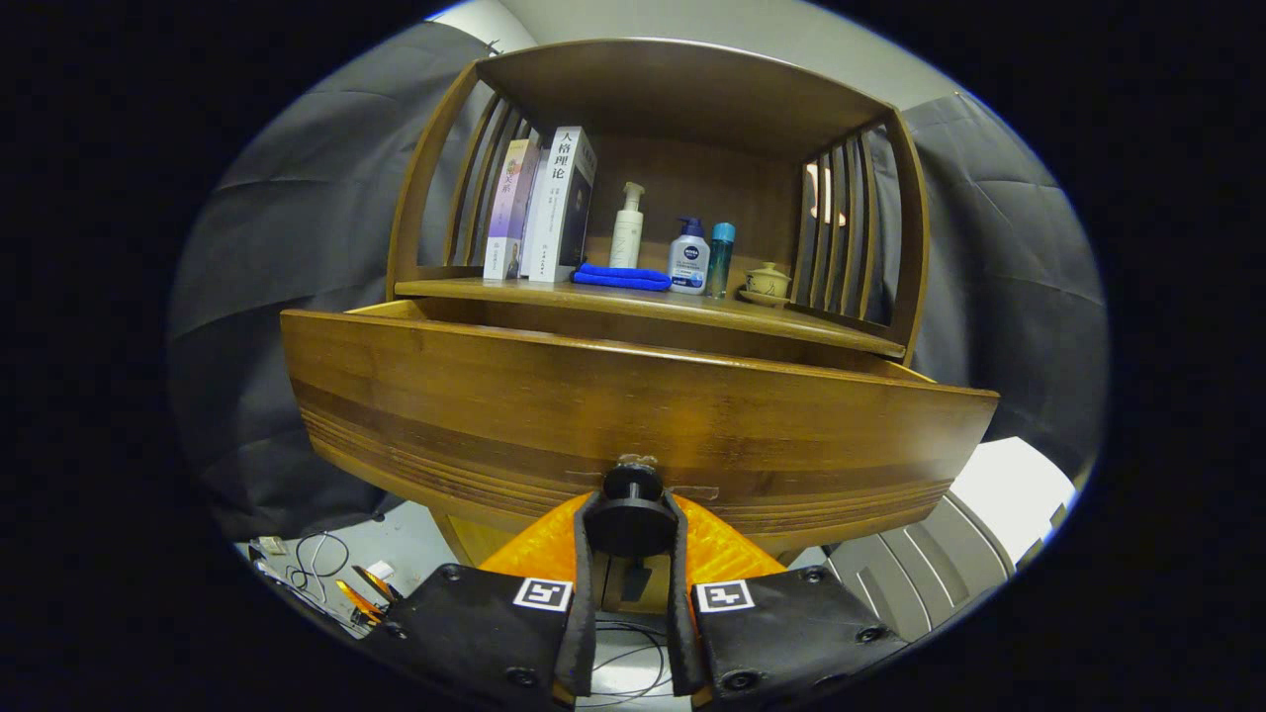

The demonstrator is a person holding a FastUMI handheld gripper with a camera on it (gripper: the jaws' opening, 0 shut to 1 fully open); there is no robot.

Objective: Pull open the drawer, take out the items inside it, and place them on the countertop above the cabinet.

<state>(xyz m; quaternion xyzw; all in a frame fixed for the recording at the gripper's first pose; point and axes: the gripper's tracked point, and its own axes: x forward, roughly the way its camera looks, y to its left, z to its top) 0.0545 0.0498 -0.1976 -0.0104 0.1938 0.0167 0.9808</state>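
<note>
One step appears done: wide brown wooden drawer [633,415] stands pulled out. Tool [631,554] clamped on its round dark knob [633,514]. Contents hidden; none yet lifted to the bench [653,302] above.

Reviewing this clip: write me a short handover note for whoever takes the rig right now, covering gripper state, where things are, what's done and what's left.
Hand-held gripper: both fingers closed on the drawer knob.
Drawer: already pulled partly out from under the countertop; its inside is hidden behind the drawer front, so the contents cannot be seen.
Countertop: holds books, a pump bottle, a blue cloth, two more bottles and a lidded cup.
Done: knob gripped, drawer partly open.
Left: probably pull further if needed, release the knob, lift out the items and set them on a free spot on the countertop.
</note>
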